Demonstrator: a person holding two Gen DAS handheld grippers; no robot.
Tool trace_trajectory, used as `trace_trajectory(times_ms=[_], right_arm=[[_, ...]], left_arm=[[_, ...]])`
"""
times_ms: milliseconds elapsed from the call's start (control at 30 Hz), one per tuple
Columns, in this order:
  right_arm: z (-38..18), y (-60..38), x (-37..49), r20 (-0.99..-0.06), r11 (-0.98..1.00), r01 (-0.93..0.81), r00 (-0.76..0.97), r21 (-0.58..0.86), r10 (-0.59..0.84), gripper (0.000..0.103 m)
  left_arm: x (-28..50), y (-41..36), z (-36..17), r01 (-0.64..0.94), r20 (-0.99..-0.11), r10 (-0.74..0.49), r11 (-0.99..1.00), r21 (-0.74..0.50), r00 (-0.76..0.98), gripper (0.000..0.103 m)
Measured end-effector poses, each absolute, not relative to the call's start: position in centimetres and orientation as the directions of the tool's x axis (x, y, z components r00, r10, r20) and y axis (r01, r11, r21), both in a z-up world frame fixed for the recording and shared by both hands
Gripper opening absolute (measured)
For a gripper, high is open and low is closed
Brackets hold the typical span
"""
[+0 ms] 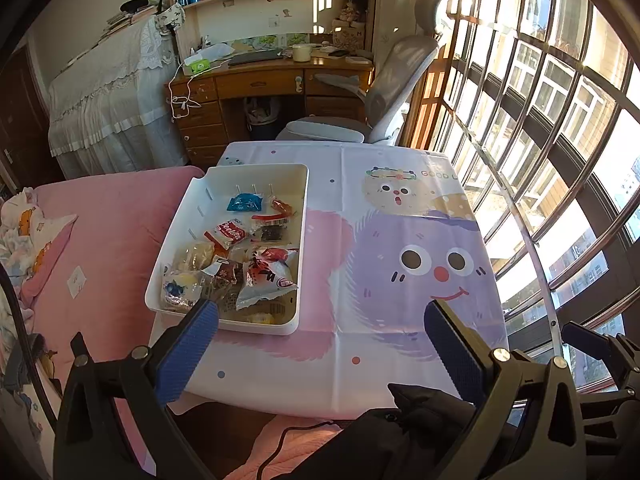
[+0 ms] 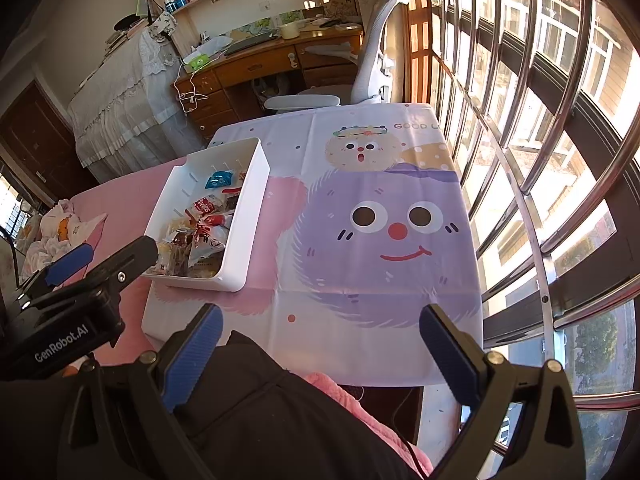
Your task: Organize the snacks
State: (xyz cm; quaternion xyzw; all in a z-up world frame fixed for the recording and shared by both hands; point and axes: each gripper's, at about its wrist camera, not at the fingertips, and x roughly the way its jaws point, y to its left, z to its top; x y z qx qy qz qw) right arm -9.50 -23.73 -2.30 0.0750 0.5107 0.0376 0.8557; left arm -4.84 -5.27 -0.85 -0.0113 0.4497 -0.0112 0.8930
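**Me:** Left wrist view takes in the whole surface [image 1: 360, 360], draped in a cartoon cloth with a purple fuzzy face. It stands between the pink bed [image 1: 112, 232] and the barred window [image 1: 560, 120].

**You:** And what sits on it?

**Me:** One white tray [image 1: 298, 248], on the side next to the bed. The snacks [image 1: 240, 264] all lie inside it, a loose heap of wrapped packets crowded toward the end closer to me. A big white and red packet [image 1: 268, 276] lies on top near that end, a small blue packet [image 1: 244, 203] lies apart toward the far end.

**You:** Your left tool?

**Me:** My left hand-held gripper [image 1: 320, 312] hangs above the near edge of the cloth with its blue pads spread wide and nothing between them. One pad [image 1: 192, 344] lines up with the tray's near corner; I cannot tell whether it touches.

**You:** And the right one?

**Me:** From the right wrist view, my right hand-held gripper [image 2: 320, 320] is spread wide too, holding nothing, above the near edge of the surface and well apart from the tray. That same view catches the left tool just beside the tray's near end.
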Motion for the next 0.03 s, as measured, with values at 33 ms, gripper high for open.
trace_trajectory(times_ms=[33], right_arm=[[-2.30,-23.70,-9.48,-0.869,0.986,0.014,0.475,0.166,0.140,0.100]], left_arm=[[-4.85,-5.31,-0.85,0.009,-0.803,-0.031,0.999,-0.032,0.596,0.102]])
